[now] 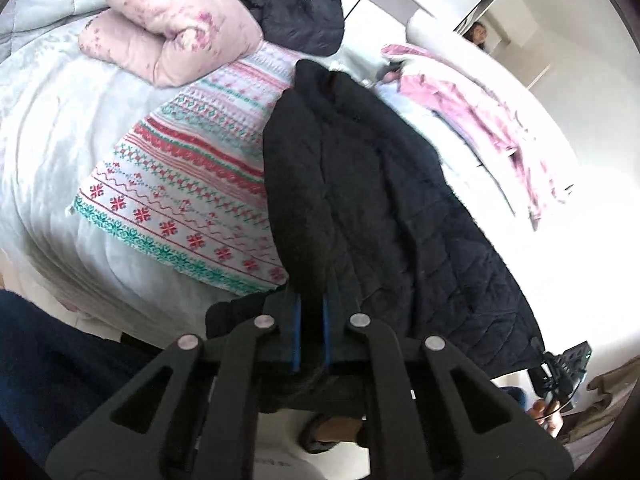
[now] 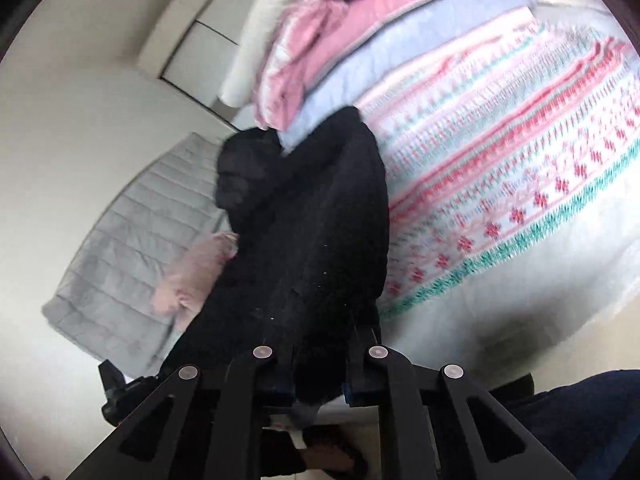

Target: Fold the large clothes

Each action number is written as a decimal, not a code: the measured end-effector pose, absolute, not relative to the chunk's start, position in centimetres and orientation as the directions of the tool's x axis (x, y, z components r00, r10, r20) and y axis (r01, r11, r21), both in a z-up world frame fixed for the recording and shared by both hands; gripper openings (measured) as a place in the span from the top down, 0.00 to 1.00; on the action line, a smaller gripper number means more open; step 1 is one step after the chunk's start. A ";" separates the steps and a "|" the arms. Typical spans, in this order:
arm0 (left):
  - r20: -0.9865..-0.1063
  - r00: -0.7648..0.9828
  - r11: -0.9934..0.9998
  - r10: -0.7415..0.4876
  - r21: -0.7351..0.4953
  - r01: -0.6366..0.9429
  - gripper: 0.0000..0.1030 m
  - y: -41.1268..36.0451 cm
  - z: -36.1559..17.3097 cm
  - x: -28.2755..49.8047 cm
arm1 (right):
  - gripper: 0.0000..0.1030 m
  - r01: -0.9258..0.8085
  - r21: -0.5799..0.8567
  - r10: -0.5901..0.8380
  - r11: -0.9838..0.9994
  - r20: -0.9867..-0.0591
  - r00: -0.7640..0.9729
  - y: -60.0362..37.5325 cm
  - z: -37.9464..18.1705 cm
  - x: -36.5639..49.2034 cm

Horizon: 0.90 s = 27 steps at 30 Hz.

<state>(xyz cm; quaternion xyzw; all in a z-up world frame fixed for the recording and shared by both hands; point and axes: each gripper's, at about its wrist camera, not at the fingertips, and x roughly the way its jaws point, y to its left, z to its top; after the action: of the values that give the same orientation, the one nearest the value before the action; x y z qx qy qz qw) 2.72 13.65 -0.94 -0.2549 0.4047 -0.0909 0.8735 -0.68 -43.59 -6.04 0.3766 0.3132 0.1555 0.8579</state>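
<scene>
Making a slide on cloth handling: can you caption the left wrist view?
Left gripper clamps the hem of a black quilted coat spread over a patterned blanket.

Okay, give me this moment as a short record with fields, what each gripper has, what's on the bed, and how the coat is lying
left gripper: shut on the black quilted coat, at its near hem
right gripper: shut on the same coat, dark fabric bunched between its fingers
coat state: stretched lengthwise away from the grippers across the bed, partly over the patterned blanket
other items on bed: rolled pink floral quilt, pink garment, second dark garment
fold progress: cannot tell
</scene>
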 end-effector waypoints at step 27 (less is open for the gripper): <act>-0.477 0.701 0.709 -0.530 -0.703 0.058 0.91 14.9 8.1 3.4 | 0.86 -0.227 0.760 0.512 0.609 -0.158 0.844 -44.1 3.8 -0.6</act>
<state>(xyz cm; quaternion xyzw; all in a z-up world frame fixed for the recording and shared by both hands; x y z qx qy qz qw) 3.38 14.89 8.10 -0.3406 0.3464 -0.1716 0.8571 -0.65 -44.09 3.78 0.3891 0.1833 0.2102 0.8780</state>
